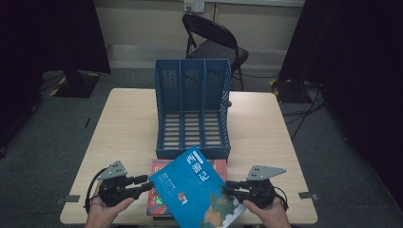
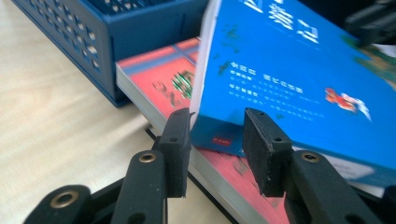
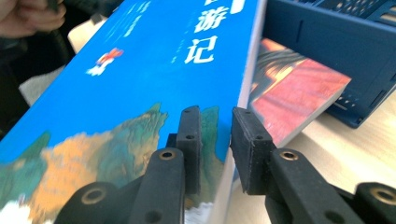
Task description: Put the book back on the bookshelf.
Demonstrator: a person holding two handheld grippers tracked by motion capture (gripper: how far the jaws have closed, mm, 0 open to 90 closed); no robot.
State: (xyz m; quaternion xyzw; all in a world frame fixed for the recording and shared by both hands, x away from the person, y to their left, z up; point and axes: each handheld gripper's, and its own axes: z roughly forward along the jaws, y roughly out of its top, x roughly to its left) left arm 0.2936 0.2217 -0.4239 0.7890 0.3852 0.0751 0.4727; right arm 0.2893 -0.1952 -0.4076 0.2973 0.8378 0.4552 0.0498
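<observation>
At the left of the high view, the left tongs [image 1: 142, 184] lie low over the near part of the pale wooden surface [image 1: 128, 123], with bare wood open to their left and beyond them up to the far edge. In the left gripper view their jaws straddle the lower left corner of the blue book [image 2: 289, 79], one pad at the page side and the other over the cover; whether the pads actually press on it cannot be told. The blue book sits tilted above a red book [image 1: 159, 199] that lies flat on the surface, its far edge touching the front lip of the blue file rack [image 1: 192, 109]. The blue book's long axis runs diagonally, its title end pointing toward the rack and its illustrated end toward the near edge. On the right, the right tongs [image 1: 229, 186] are clenched on the book's right edge near its lower corner, one jaw on the cover, the other beside the pages. Open surface stretches to the right of them.
</observation>
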